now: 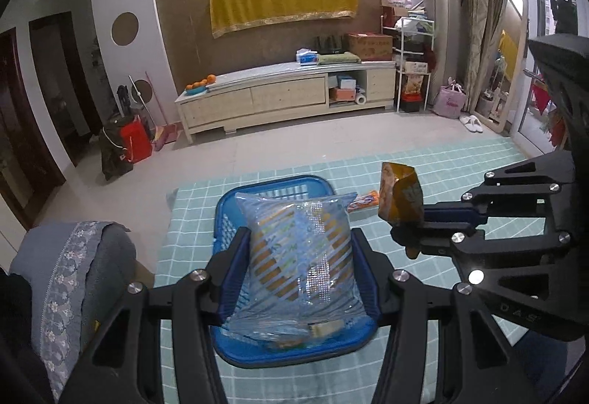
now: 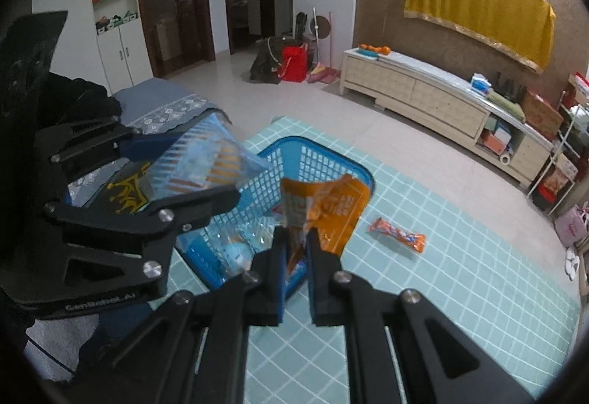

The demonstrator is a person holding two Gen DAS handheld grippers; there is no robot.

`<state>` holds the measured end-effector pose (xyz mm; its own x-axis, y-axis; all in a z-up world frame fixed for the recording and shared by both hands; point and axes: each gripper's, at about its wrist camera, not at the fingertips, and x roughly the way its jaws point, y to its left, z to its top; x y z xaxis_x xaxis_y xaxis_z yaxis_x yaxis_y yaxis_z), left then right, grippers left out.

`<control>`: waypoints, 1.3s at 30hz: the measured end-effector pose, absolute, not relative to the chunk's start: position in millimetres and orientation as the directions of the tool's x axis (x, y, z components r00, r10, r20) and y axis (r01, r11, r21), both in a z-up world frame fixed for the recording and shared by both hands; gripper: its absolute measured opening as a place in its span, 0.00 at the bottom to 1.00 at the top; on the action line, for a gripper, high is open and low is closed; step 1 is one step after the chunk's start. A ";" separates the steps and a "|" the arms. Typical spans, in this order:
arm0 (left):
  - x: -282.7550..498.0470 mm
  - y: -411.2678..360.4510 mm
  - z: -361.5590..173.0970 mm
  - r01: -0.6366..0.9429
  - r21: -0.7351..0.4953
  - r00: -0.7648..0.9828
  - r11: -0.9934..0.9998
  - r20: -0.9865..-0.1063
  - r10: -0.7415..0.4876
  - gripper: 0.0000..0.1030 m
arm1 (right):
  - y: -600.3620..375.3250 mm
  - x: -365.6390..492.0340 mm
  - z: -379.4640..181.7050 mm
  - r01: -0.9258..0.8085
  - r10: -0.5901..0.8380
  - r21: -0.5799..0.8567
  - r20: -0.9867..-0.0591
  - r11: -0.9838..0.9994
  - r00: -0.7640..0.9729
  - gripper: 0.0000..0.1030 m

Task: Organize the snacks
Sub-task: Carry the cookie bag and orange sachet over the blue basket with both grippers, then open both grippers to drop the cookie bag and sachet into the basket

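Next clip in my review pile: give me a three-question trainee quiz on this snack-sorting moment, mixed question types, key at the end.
1. True or false: the left gripper holds a striped clear bag above the blue basket.
2. What does the right gripper hold? A) orange packet B) tissue box C) slipper
3. Fill in: one orange wrapped snack lies on the ____ checked cloth, outside the basket.

Key: 1 true; 2 A, the orange packet; 3 green.

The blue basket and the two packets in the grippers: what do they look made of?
Blue basket: rigid plastic, by its moulded lattice walls. Striped packet in left gripper: clear glossy film, contents visible. Orange packet in right gripper: shiny crinkled wrapper, probably foil-lined plastic.
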<state>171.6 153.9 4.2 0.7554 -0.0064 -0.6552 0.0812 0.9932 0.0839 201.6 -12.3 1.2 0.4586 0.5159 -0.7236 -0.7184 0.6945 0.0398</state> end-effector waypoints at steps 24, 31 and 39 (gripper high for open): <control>209.5 194.9 -52.2 0.043 0.038 0.672 0.998 -0.740 -0.001 0.50 | 47.0 251.3 -75.8 -0.708 0.442 0.100 -0.839 0.699 0.318 0.19; 201.4 198.8 -48.9 0.046 0.050 0.677 0.998 -0.736 0.006 0.50 | 39.6 253.0 -77.1 -0.670 0.402 0.084 -0.851 0.738 0.336 0.61; 193.5 197.5 -42.3 0.057 0.037 0.681 0.998 -0.732 -0.012 0.50 | 17.6 248.7 -66.4 -0.597 0.395 0.100 -0.834 0.796 0.386 0.87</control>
